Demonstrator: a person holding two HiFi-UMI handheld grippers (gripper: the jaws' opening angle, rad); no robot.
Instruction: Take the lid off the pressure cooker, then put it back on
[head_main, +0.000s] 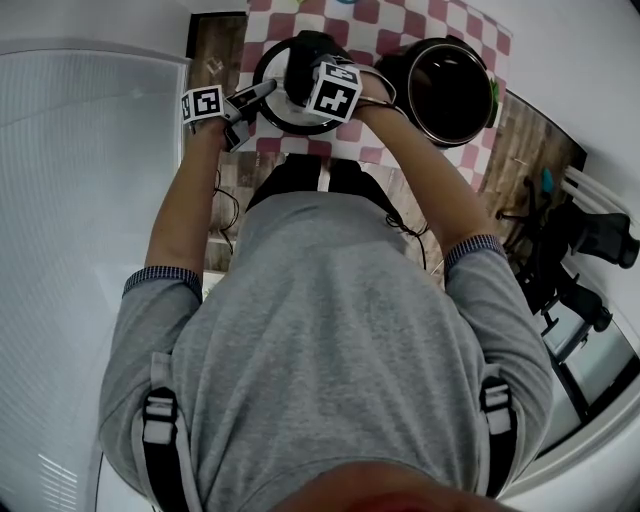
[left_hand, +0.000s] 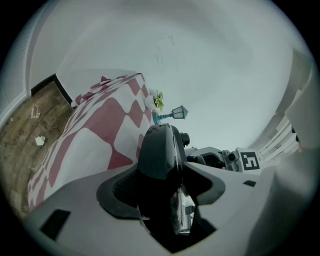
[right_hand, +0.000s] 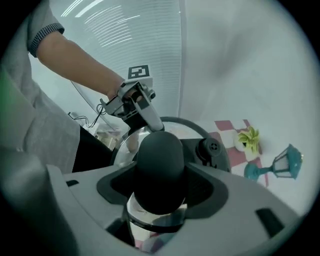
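Observation:
The pressure cooker's lid (head_main: 270, 70), a dome with a black rim, sits left of the open pot (head_main: 450, 95) over the checkered table. My right gripper (head_main: 320, 85) points steeply down at the lid's middle. It is shut on the round black knob (right_hand: 160, 165), which fills the space between its pads. My left gripper (head_main: 262, 92) reaches in from the lid's left edge, and its pads lie against both sides of the lid's black side handle (left_hand: 159, 150). The lid's valve (right_hand: 214, 146) shows beside the knob. Whether the lid rests on the cloth is hidden.
The red-and-white tablecloth (head_main: 400, 25) covers the table. A small potted plant (right_hand: 248, 138) and a teal lamp ornament (right_hand: 280, 165) stand at its far side near the white wall. Dark equipment (head_main: 580, 240) stands on the wooden floor to the right.

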